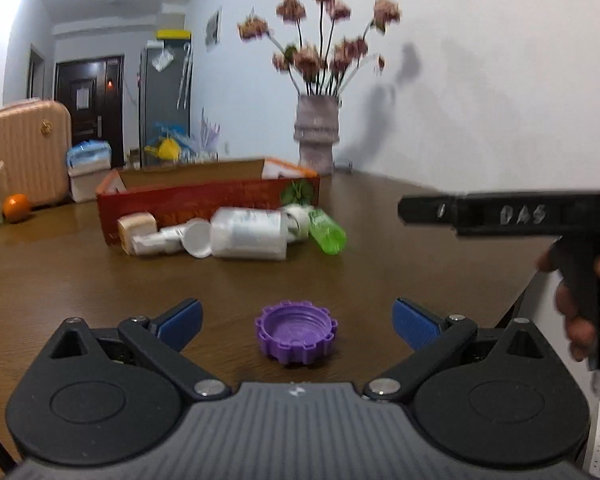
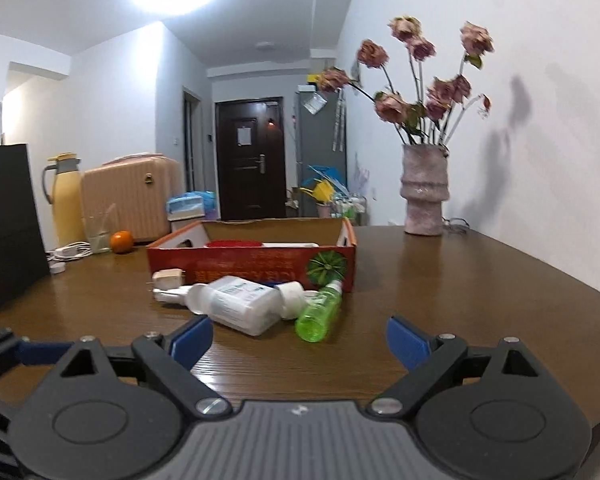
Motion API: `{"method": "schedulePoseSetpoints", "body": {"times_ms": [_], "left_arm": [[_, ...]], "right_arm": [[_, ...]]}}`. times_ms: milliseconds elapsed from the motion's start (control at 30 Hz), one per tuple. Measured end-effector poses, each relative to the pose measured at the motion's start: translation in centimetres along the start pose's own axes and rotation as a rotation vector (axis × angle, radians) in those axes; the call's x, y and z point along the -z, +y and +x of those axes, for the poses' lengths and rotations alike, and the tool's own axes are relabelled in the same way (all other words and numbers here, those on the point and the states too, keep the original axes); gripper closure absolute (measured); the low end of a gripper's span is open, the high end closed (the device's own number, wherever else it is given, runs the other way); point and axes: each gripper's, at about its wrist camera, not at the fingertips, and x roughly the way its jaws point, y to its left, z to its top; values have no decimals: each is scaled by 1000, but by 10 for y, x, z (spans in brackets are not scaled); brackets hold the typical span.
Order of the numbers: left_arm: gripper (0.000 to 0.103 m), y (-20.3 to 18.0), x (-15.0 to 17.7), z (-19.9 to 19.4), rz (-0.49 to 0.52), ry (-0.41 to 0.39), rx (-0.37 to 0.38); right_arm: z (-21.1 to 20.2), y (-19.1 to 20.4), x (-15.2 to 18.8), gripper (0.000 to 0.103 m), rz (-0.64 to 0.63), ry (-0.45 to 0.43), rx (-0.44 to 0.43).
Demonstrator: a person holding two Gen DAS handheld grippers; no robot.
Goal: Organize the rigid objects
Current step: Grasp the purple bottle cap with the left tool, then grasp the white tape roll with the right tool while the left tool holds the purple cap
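A purple ridged cap [image 1: 295, 334] lies on the brown wood-grain counter [image 1: 79, 272]. Behind it, a red printed box [image 1: 203, 204], a white bottle [image 1: 251, 232] and a clear green bottle [image 1: 327, 234]. Both claws carry blue pads [image 2: 191, 340]. Upper right, a mottled grey-pink vase [image 2: 424, 192].

Glossy wood table [image 2: 440, 292]; ridged purple plastic cap [image 1: 295, 334]; cardboard box [image 2: 251, 270]

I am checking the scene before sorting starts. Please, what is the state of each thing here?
Left tool: open, empty.
Right tool: open, empty.
Purple cap: on the table, open side up, between the left tool's fingers, untouched.
Green bottle: lying on its side.
White bottle: lying on its side.
Red box: open on top.
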Motion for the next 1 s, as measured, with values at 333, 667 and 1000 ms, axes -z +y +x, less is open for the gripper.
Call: {"method": "schedulePoseSetpoints", "body": {"times_ms": [333, 667, 1000], "left_arm": [[36, -2, 9, 44, 3, 102, -24], [48, 43, -29, 55, -145, 73, -51], [48, 84, -45, 59, -186, 45, -155]], "right_arm": [[52, -14, 8, 11, 14, 98, 14], [151, -30, -24, 47, 39, 198, 11], [185, -3, -35, 64, -21, 199, -107]]}}
